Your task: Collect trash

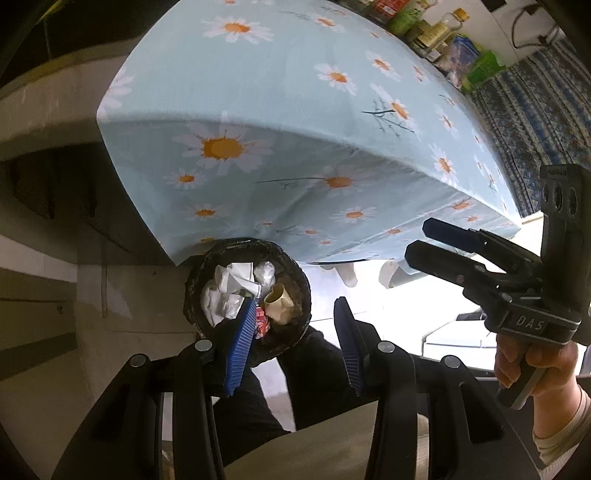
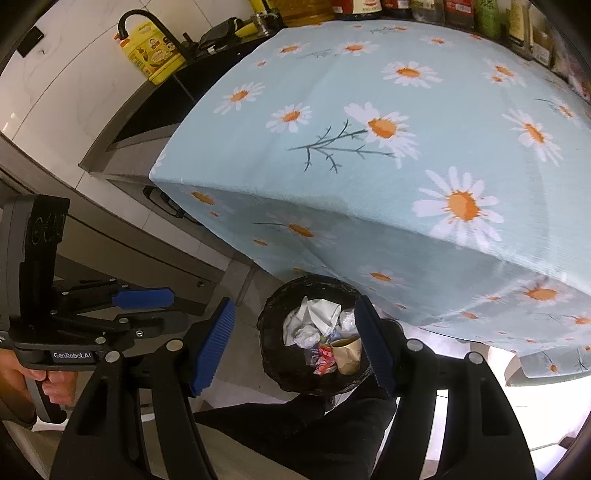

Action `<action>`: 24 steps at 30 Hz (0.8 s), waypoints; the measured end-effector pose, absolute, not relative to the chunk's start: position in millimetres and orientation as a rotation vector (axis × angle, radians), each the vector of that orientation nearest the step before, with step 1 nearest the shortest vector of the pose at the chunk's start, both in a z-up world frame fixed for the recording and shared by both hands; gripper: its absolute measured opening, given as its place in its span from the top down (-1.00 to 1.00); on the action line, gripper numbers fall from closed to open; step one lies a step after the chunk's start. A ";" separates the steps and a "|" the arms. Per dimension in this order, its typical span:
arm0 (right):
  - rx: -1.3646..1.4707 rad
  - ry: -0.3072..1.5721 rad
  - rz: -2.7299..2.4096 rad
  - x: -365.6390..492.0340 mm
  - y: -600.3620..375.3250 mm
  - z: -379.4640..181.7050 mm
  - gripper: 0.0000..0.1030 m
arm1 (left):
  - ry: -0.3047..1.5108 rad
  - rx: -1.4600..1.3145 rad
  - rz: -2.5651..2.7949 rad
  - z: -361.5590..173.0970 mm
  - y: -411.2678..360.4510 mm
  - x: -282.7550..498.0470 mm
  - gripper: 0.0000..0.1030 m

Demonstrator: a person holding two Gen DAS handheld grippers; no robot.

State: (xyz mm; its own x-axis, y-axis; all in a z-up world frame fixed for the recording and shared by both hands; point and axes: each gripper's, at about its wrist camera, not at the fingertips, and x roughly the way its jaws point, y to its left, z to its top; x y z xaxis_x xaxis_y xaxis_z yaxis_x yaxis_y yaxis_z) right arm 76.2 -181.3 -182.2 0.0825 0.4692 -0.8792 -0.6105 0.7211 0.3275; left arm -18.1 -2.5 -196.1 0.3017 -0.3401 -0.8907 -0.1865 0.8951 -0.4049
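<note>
Left gripper point(image 1: 295, 317), seen from its own wrist camera, hangs above the floor with its ribbed blue pads point(image 1: 242, 347) standing apart and nothing between them. Its left pad overlaps the near rim of the trash bin point(image 1: 192, 291) in that view; whether it touches the bin cannot be told. From the right wrist camera the same gripper point(image 2: 162, 306) appears at the far left, gripped by a hand point(image 2: 55, 384).

Centre: the bin, round and lined with a black bag, stands on the floor just beside the near edge of the table, partly under the overhanging daisy tablecloth point(image 1: 295, 129). Inside lie crumpled white paper point(image 1: 229, 291), a clear plastic wad point(image 1: 265, 272), a tan paper cup point(image 1: 279, 304) on its side, and a red-and-white wrapper point(image 1: 262, 321). The person's dark trouser legs point(image 1: 321, 373) show below the bin.

Right gripper point(image 2: 295, 343) also hangs over the bin, its jaws parted wider than the left pair and empty; its right pad point(image 2: 375, 343) crosses the bin's right rim in that view. In the left wrist view this gripper point(image 1: 417, 242) sits at the right edge, held by the right hand point(image 1: 535, 365) with a pale sleeve cuff.

Far background: bottles and jars point(image 2: 424, 9) line the table's far side, and a yellow oil jug point(image 2: 155, 51) stands on the dark counter at far left.
</note>
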 end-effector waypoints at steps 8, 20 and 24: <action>-0.125 1.193 0.792 66.1 -187.9 -152.9 -0.32 | 1.225 -0.413 -0.107 -161.3 -9.1 -20.7 -0.10; -0.075 1.078 0.770 58.5 -239.7 -97.9 -0.64 | 1.131 -0.352 -0.061 -100.0 -36.8 -26.1 -0.49; -0.057 1.032 0.752 51.7 -266.2 -77.7 -0.83 | 1.097 -0.339 -0.043 -77.7 -48.4 -33.7 -0.57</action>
